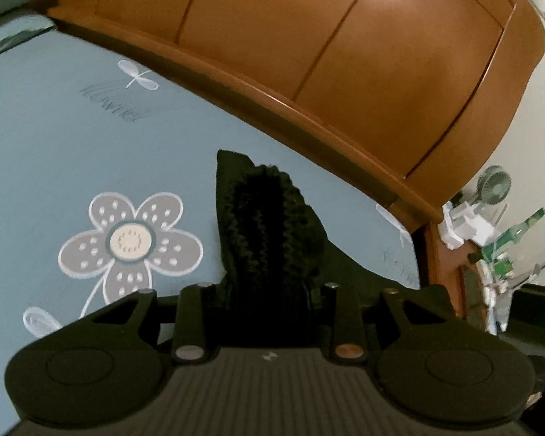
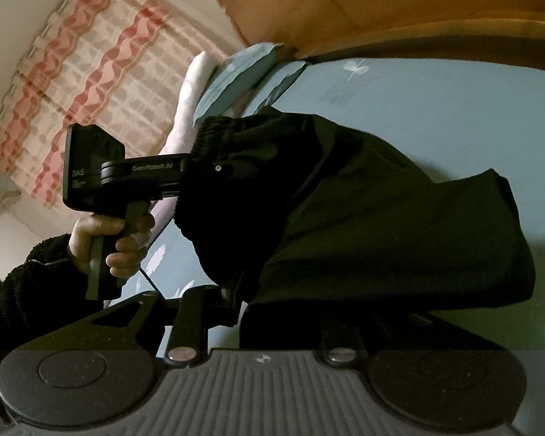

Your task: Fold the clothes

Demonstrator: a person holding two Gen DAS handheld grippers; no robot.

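The black fabric garment with a gathered elastic waistband (image 2: pixel 345 196) hangs lifted above the pale blue bedsheet printed with grey flowers (image 1: pixel 54 152), stretched between the two tools — in the right wrist view it fills the middle of the frame, its ruched band at about ten o'clock and a loose folded lobe sagging toward three o'clock. The left gripper (image 2: pixel 190 167), held by a bare hand (image 2: pixel 109 243) at eight o'clock, has the waistband pinched between its closed fingers; its own camera shows the ribbed band (image 1: pixel 269 225) rising straight out from between them at six o'clock. The right gripper (image 2: pixel 269 312) has cloth bunched over its fingers, yet the dark fabric hides the tips, so I cannot tell whether it is clamped or slack. Beyond the sheet, the curved orange-brown wooden headboard (image 1: pixel 309 54) runs from eleven to three o'clock, with a pink-and-white patterned curtain (image 2: pixel 83 80) off at ten o'clock. The risk from here, as I judge it, is that corner slipping from the right side if the grip is loose — the garment would drop crooked, and the sagging lobe could crease under the fold.
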